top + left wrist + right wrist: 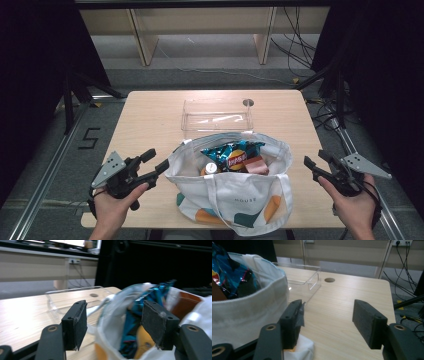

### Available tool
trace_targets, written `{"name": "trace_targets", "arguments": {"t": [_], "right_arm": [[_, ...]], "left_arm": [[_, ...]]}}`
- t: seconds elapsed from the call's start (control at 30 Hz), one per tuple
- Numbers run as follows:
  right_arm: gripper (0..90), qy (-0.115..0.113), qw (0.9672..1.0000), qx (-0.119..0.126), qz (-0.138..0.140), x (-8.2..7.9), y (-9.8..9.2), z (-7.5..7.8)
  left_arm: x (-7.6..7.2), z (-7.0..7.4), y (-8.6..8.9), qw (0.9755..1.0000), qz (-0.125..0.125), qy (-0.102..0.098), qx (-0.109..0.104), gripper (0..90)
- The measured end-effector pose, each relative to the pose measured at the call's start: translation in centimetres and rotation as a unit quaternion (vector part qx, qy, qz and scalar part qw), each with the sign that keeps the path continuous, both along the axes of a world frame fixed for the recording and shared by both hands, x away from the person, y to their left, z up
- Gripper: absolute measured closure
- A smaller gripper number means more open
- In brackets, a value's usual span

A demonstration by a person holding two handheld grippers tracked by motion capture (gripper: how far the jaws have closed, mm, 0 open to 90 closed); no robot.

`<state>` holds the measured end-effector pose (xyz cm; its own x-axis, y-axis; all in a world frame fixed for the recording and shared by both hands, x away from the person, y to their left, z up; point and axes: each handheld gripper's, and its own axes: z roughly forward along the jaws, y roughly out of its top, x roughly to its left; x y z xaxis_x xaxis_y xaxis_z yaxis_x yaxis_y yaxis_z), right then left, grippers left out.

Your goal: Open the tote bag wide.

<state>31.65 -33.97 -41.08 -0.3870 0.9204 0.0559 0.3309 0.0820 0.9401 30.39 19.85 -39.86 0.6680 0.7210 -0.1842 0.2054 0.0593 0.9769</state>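
A white tote bag (235,192) with teal and orange shapes stands open at the table's near middle. Inside it lie a blue chip bag (232,155), a brown packet (256,165) and a white-capped bottle (211,168). My left gripper (155,159) is open just left of the bag's rim, and in the left gripper view the rim (120,297) and chip bag (155,293) show past the open jaws. My right gripper (315,158) is open to the right of the bag, apart from it. In the right gripper view the bag's cloth wall (249,307) is beside the left jaw.
A clear plastic box (217,116) sits empty behind the bag, also seen as the clear box (309,280) and the clear box (57,305). A round cable hole (248,102) lies at the table's (145,120) back right. Cables trail on the floor beyond.
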Motion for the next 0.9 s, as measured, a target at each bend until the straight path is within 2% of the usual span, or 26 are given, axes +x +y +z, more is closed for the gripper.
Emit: {"name": "trace_targets", "arguments": {"t": [0.03, 0.1, 0.17, 0.2, 0.23, 0.27, 0.3, 0.33, 0.37, 0.47, 0.57, 0.63, 0.7, 0.73, 0.8, 0.9], "right_arm": [[44.3, 0.006, 1.0000, 0.003, 0.004, -0.1, 0.1, 0.3], [44.6, -0.012, 0.9999, 0.003, 0.006, -0.1, 0.4, 0.8], [44.6, -0.019, 0.9997, 0.011, 0.008, -0.2, 0.7, 1.2], [44.7, -0.013, 0.9998, 0.016, 0.006, -0.5, 0.8, 1.5], [44.8, -0.019, 0.9997, 0.009, 0.008, -0.5, 0.7, 1.8], [44.3, -0.028, 0.9994, 0.019, 0.012, -0.5, 1.0, 2.0], [43.9, -0.021, 0.9993, 0.027, 0.015, -0.8, 1.1, 2.3], [43.6, -0.028, 0.9992, 0.025, 0.017, -0.7, 1.2, 2.5], [43.7, -0.018, 0.9991, 0.030, 0.024, -0.9, 1.3, 2.8], [44.2, -0.009, 0.9987, 0.038, 0.033, -1.0, 2.1, 3.4], [46.8, -0.009, 0.9979, 0.043, 0.047, -1.2, 2.8, 4.0], [48.5, -0.002, 0.9968, 0.050, 0.063, -1.3, 3.4, 4.4], [49.9, 0.008, 0.9962, 0.057, 0.065, -1.4, 4.1, 4.6], [50.8, 0.011, 0.9969, 0.041, 0.066, -1.3, 4.1, 4.6], [52.0, 0.026, 0.9967, 0.043, 0.064, -1.1, 4.2, 4.4], [52.8, 0.048, 0.9962, 0.041, 0.060, -0.7, 4.4, 4.0]], "left_arm": [[-0.2, 0.1, -0.5, 0.9999, -0.011, -0.003, 0.004, 37.1], [-0.4, 0.2, -1.2, 0.9996, -0.028, 0.000, 0.009, 36.4], [-0.7, 0.2, -2.0, 0.9988, -0.045, 0.003, 0.018, 34.3], [-0.8, 0.2, -2.4, 0.9983, -0.051, 0.000, 0.027, 33.7], [-0.9, 0.2, -2.8, 0.9975, -0.062, -0.002, 0.033, 32.8], [-1.0, 0.2, -3.2, 0.9968, -0.069, 0.000, 0.041, 31.6], [-1.1, 0.2, -3.6, 0.9960, -0.077, 0.000, 0.045, 30.8], [-1.2, 0.3, -4.0, 0.9949, -0.083, -0.002, 0.058, 30.0], [-1.3, 0.3, -4.4, 0.9936, -0.087, -0.005, 0.072, 29.4], [-1.4, 0.3, -5.2, 0.9905, -0.097, -0.014, 0.096, 29.0], [-1.3, 0.3, -5.8, 0.9879, -0.114, -0.019, 0.104, 29.4], [-1.3, 0.2, -6.0, 0.9857, -0.124, -0.017, 0.113, 30.0], [-1.2, 0.0, -6.1, 0.9830, -0.133, -0.013, 0.126, 31.1], [-1.1, -0.2, -6.1, 0.9814, -0.137, -0.014, 0.133, 32.4], [-1.0, -0.5, -6.3, 0.9798, -0.143, -0.013, 0.139, 34.5], [-0.8, -0.8, -6.5, 0.9761, -0.147, -0.014, 0.159, 38.4]]}}
